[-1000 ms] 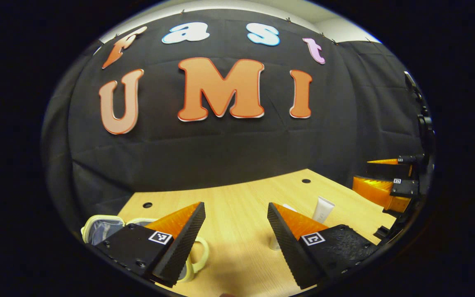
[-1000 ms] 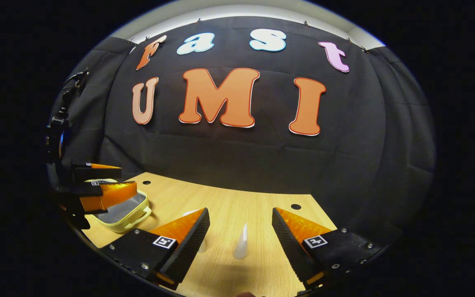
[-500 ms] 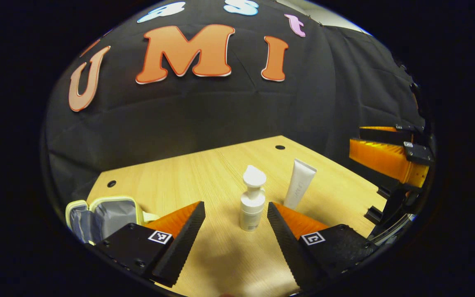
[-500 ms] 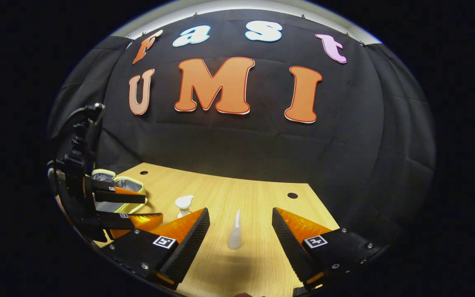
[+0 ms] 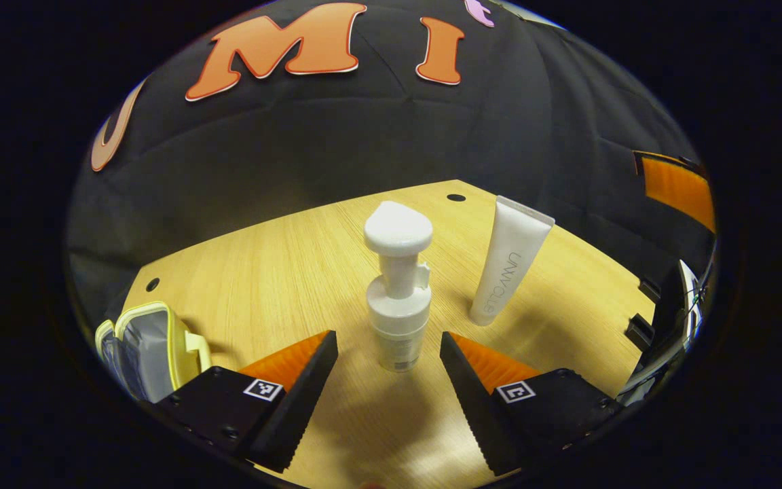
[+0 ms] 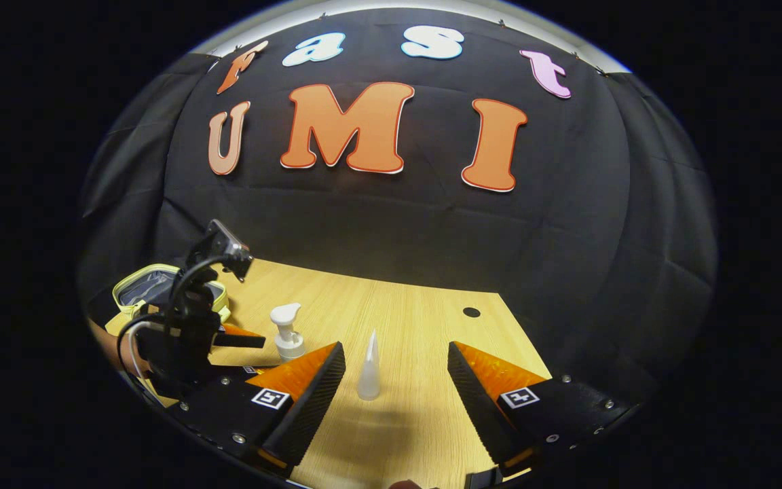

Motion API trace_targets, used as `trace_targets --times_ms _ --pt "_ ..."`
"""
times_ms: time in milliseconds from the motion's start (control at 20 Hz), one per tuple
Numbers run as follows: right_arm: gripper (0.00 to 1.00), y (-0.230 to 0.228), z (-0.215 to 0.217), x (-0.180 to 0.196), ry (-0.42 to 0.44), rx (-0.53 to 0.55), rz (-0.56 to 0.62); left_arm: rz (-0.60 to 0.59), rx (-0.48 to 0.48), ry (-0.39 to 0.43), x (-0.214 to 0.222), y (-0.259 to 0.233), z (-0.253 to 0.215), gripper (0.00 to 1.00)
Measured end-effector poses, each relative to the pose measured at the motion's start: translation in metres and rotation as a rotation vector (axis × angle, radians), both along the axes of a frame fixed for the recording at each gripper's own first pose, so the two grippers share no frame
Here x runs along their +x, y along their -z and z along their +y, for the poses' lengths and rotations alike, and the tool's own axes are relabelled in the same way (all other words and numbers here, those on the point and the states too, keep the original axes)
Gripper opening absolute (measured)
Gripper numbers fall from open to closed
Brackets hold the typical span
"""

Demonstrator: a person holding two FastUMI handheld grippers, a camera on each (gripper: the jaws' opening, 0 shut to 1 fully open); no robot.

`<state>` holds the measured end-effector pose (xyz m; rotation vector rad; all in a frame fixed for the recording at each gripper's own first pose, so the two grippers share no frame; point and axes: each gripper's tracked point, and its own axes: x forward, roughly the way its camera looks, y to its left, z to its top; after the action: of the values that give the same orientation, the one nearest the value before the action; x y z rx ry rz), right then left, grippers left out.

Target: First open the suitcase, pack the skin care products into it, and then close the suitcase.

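A white pump bottle [image 5: 398, 288] stands upright on the wooden table [image 5: 282, 272], just ahead of my left gripper [image 5: 389, 390], whose fingers are open on either side of its base without touching it. A white tube [image 5: 510, 261] stands cap-down to its right. The small yellow-edged suitcase [image 5: 150, 339] lies open at the left, grey lining showing. In the right gripper view, my right gripper [image 6: 396, 401] is open, with the tube [image 6: 368, 367] upright just ahead between its fingers. The pump bottle [image 6: 287, 333], the left gripper [image 6: 235, 343] and the suitcase [image 6: 136, 288] are to the left.
The black cloth wall closes off the back of the table. Small round holes [image 5: 456, 197] dot the tabletop near its far edge. Part of the right gripper [image 5: 679, 190] sits at the right edge of the left gripper view.
My left gripper tilted down and moved forward to the pump bottle, which now stands large between its fingers. The right gripper edged slightly closer to the tube. Both stayed open.
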<state>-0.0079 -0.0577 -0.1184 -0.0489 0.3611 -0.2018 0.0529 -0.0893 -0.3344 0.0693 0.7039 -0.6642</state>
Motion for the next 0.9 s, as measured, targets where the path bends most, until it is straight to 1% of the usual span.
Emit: trace_targets --times_ms 100,250,450,500,550,600,650,700,750,800,850,900 --pt "0.97 0.0 -0.004 0.001 0.006 -0.006 0.002 -0.001 0.023 0.004 0.005 0.008 -0.004 0.98" --pt "0.97 0.004 -0.009 0.001 0.012 -0.011 0.012 0.027 0.026 0.006 0.006 0.02 -0.013 0.98" --pt "0.97 0.028 -0.013 0.0 0.012 -0.012 0.059 0.055 0.021 -0.01 0.01 0.035 -0.019 0.98" --pt "0.97 0.034 -0.013 -0.001 0.014 -0.003 0.072 0.062 0.015 -0.016 0.01 0.037 -0.02 0.95" --pt "0.98 0.04 -0.011 -0.001 0.013 0.01 0.084 0.07 0.008 -0.021 0.011 0.039 -0.022 0.89" --pt "0.97 0.045 -0.01 0.001 0.013 0.021 0.092 0.08 0.003 -0.027 0.011 0.041 -0.023 0.87" --pt "0.97 0.051 -0.009 0.003 0.011 0.028 0.101 0.08 -0.002 -0.042 0.014 0.049 -0.026 0.76" --pt "0.98 0.057 -0.008 0.003 0.008 0.035 0.109 0.083 -0.006 -0.042 0.01 0.043 -0.025 0.66" --pt "0.97 0.062 -0.008 0.005 0.005 0.04 0.119 0.081 0.003 -0.046 0.011 0.043 -0.025 0.64" --pt "0.97 0.068 -0.006 0.007 -0.001 0.047 0.128 0.08 0.014 -0.05 0.009 0.042 -0.022 0.65" --pt "0.97 0.073 -0.005 0.009 -0.006 0.054 0.136 0.088 0.021 -0.056 0.008 0.042 -0.019 0.63" --pt "0.97 0.078 -0.003 0.011 -0.013 0.062 0.145 0.102 0.015 -0.064 0.007 0.041 -0.019 0.63"
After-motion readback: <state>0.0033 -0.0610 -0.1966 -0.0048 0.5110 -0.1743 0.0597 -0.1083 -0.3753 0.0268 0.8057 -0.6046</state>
